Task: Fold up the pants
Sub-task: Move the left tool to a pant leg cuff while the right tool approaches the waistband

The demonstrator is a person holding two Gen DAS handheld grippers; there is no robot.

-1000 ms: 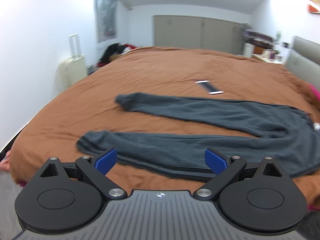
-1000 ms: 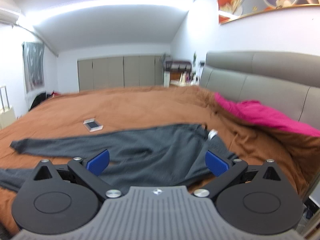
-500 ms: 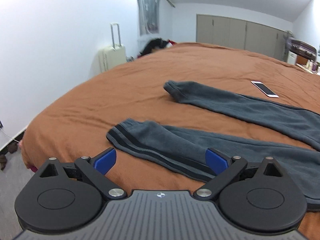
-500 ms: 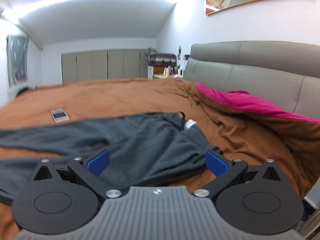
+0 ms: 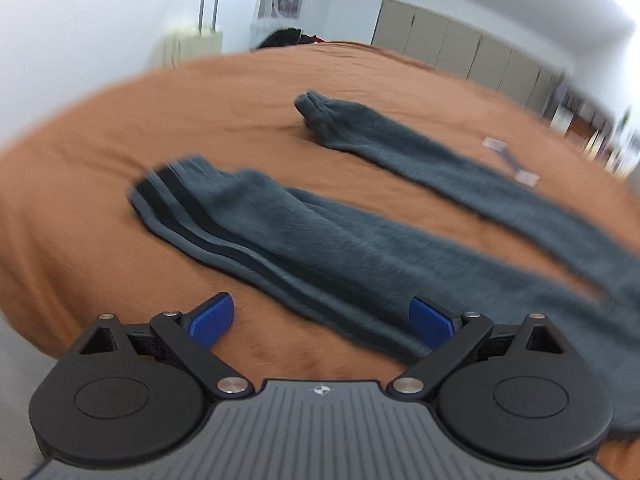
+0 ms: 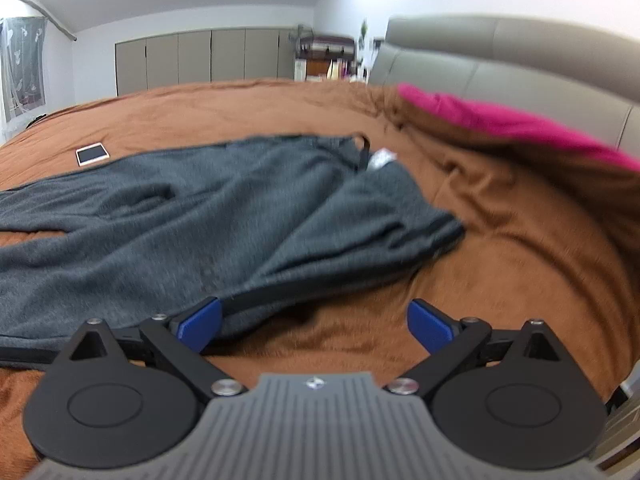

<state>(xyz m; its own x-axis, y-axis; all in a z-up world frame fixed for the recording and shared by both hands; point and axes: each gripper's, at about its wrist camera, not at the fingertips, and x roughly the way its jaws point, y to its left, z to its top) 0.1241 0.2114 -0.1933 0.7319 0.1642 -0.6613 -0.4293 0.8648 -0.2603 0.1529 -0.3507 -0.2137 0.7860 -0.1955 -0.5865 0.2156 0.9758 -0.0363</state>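
Observation:
Dark grey pants (image 5: 340,240) with black side stripes lie spread flat on the brown bedspread (image 5: 200,120), legs apart. My left gripper (image 5: 322,320) is open and empty, low over the near leg's edge close to its cuff (image 5: 160,192). The far leg's cuff (image 5: 316,112) lies beyond. In the right wrist view the waistband end (image 6: 400,208) of the pants (image 6: 180,220) lies ahead. My right gripper (image 6: 314,320) is open and empty, just at the near edge of the waist, its left fingertip (image 6: 200,322) by the cloth.
A phone (image 6: 92,154) lies on the bed beyond the pants; it also shows in the left wrist view (image 5: 512,160). A pink blanket (image 6: 500,120) and a grey headboard (image 6: 500,56) are at the right. A suitcase (image 5: 200,36) stands by the left wall.
Both grippers have moved lower and closer to the pants. The left one has neared the near leg's cuff end; the right one has neared the waist's near edge. Both stay open.

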